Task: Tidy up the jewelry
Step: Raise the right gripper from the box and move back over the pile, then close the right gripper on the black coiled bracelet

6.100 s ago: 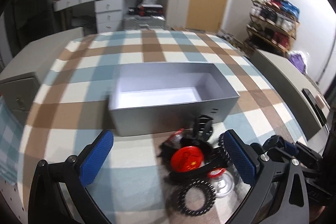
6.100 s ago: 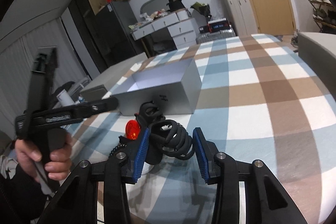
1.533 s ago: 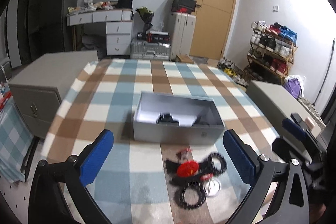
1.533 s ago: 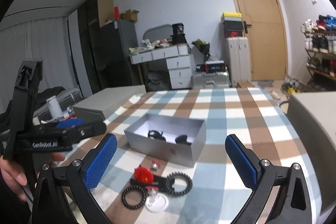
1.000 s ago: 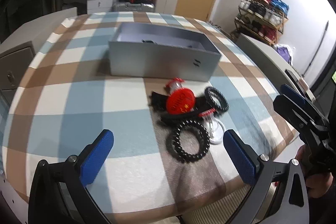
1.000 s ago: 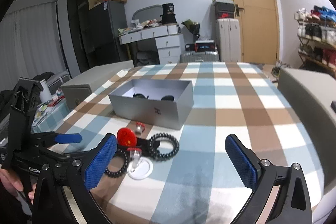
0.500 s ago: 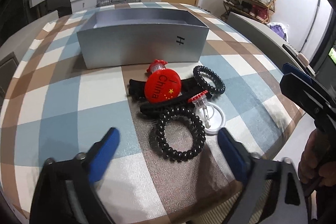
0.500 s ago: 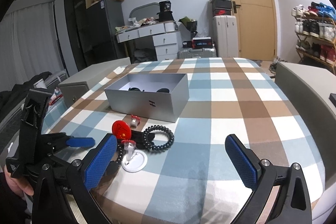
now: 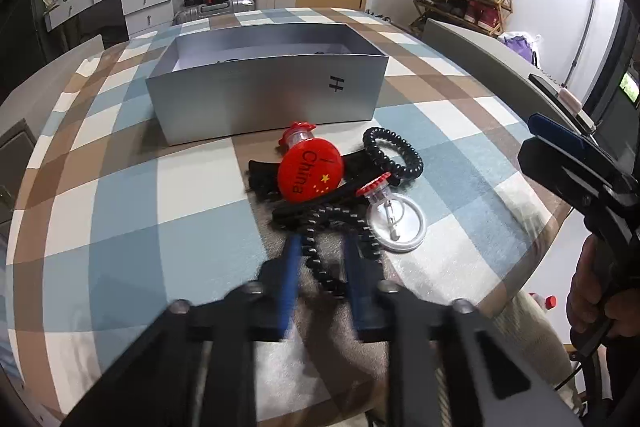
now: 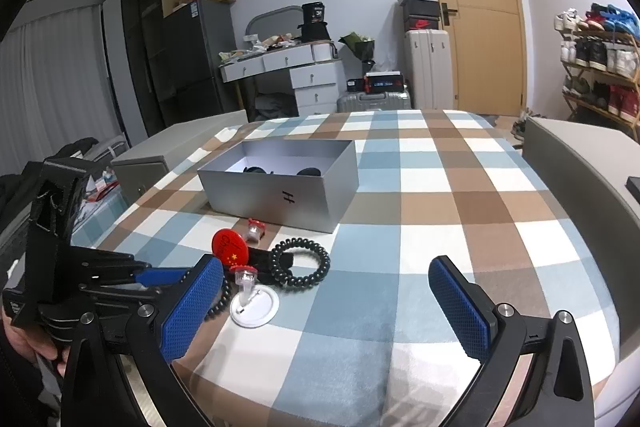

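A silver open box sits on the checked tablecloth, with dark items inside. In front of it lies a pile: a red "China" badge, a black spiral hair tie, a white round badge, a small red-capped piece and a black clip. My left gripper is shut on a second black spiral hair tie at the pile's near edge. My right gripper is open and empty, above the table's front edge, right of the pile.
Grey cabinets flank the table on the left and right. A desk with drawers, suitcases and a shoe rack stand behind. The table's front edge is close.
My left gripper has dropped toward the pile and closed its fingers on the near black spiral hair tie. My right gripper stays open and has shifted little.
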Demonstrator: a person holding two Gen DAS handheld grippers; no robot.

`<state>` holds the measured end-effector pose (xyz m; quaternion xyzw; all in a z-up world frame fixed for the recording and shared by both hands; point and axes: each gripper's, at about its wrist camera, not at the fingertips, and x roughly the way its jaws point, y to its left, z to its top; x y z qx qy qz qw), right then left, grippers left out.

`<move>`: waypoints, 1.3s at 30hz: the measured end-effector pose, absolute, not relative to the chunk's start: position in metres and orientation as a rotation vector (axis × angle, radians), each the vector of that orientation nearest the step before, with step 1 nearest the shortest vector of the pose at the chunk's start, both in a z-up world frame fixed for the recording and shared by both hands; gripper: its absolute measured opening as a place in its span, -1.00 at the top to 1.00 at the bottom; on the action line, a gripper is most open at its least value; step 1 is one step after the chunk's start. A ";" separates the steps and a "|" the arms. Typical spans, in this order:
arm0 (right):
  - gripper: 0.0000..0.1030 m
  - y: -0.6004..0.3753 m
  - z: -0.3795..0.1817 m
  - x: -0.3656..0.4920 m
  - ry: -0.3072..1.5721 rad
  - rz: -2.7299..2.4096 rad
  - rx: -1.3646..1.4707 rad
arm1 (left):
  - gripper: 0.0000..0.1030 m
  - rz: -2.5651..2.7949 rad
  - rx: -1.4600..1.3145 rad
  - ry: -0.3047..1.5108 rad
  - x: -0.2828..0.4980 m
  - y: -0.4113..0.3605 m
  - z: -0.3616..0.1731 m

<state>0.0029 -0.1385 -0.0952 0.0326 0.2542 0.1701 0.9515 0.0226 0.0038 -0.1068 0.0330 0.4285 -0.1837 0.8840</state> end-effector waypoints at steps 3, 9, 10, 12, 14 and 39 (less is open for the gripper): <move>-1.00 -0.140 -0.097 0.007 0.533 0.352 0.083 | 0.86 -0.394 0.053 0.903 0.023 0.007 -0.107; -1.00 -0.142 -0.103 0.029 0.634 0.383 0.147 | 0.90 -0.403 0.043 0.877 0.020 0.010 -0.102; -1.00 -0.142 -0.104 0.033 0.650 0.386 0.155 | 0.91 -0.403 0.042 0.876 0.020 0.010 -0.102; -1.00 -0.141 -0.107 0.042 0.680 0.383 0.162 | 0.91 -0.401 0.039 0.874 0.021 0.011 -0.103; -1.00 -0.138 -0.110 0.050 0.710 0.378 0.161 | 0.91 -0.395 0.039 0.870 0.020 0.013 -0.102; -0.26 -0.091 -0.130 0.093 0.874 0.381 0.015 | 0.91 -0.268 0.029 0.811 0.020 0.043 -0.098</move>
